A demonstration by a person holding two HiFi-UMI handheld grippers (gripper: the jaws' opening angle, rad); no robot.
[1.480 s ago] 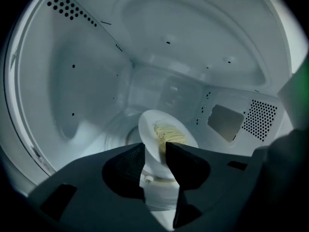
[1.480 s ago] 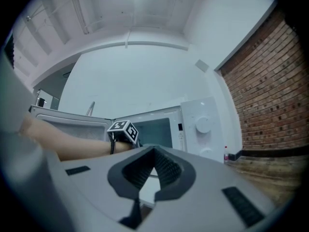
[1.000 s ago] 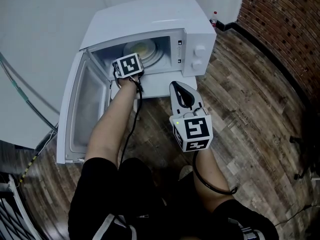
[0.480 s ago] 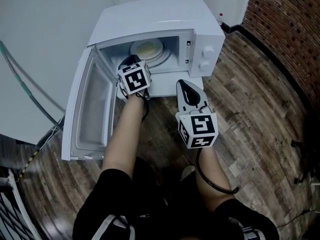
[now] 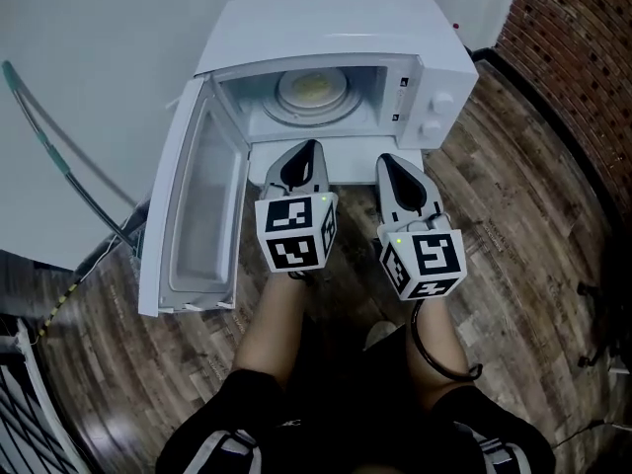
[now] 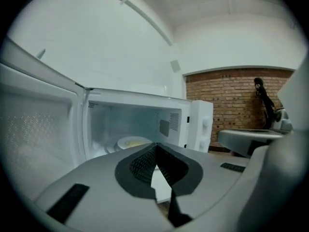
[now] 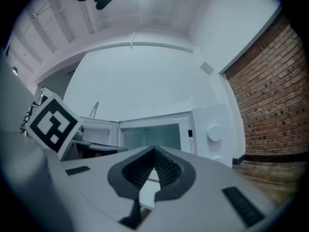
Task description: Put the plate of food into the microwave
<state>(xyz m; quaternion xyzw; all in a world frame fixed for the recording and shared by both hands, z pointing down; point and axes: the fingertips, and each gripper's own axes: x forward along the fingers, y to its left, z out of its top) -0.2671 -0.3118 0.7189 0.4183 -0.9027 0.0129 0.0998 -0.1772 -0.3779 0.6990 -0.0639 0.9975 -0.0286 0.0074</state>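
Observation:
The white microwave (image 5: 326,18) stands on the wooden floor with its door (image 5: 197,215) swung wide open to the left. Inside on the turntable sits the plate of yellowish food (image 5: 311,89), also visible deep in the cavity in the left gripper view (image 6: 131,142). My left gripper (image 5: 304,151) hovers just outside the cavity's front edge, shut and empty, with its jaws meeting in front of the opening (image 6: 155,148). My right gripper (image 5: 392,163) hangs beside it to the right, shut with nothing in it (image 7: 155,153), and points at the control panel side (image 7: 212,124).
A brick wall (image 5: 583,57) runs along the right, with a black stand (image 5: 602,304) on the floor near it. A white wall (image 5: 89,47) rises behind and left of the microwave. Cables (image 5: 59,156) trail at the left. The person's legs fill the lower middle.
My left gripper has pulled back out of the microwave cavity and closed, leaving the plate on the turntable. The right gripper has stayed alongside; the head view has shifted over the microwave.

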